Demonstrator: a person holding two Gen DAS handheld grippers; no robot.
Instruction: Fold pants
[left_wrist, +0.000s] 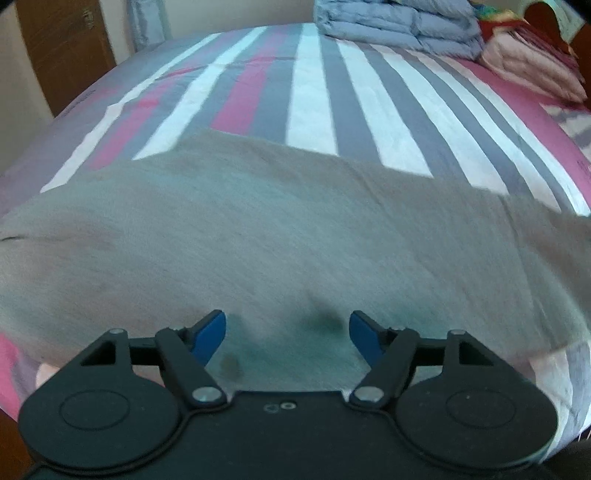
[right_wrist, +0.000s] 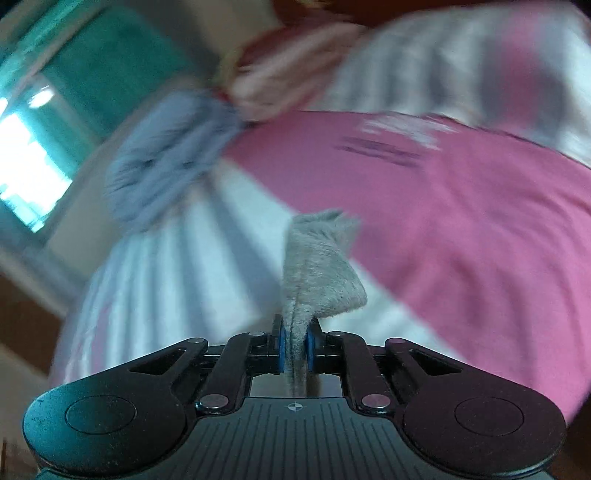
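Right gripper (right_wrist: 295, 345): clamped on a bunched fold of grey pants (right_wrist: 317, 266), cloth standing up between blue pads (right_wrist: 282, 345)
Left gripper (left_wrist: 288, 334): spread wide above pants (left_wrist: 258, 229), holding nothing
Pants location: laid flat across near part of striped bedsheet (left_wrist: 314, 103), 1 end lifted at right
Risk: thin pinch may slip; 1-sided lift may drag and skew flat cloth
Texture: soft, fuzzy knit, limp; sheet smooth; quilted blue blanket (left_wrist: 399, 26) folded at far end
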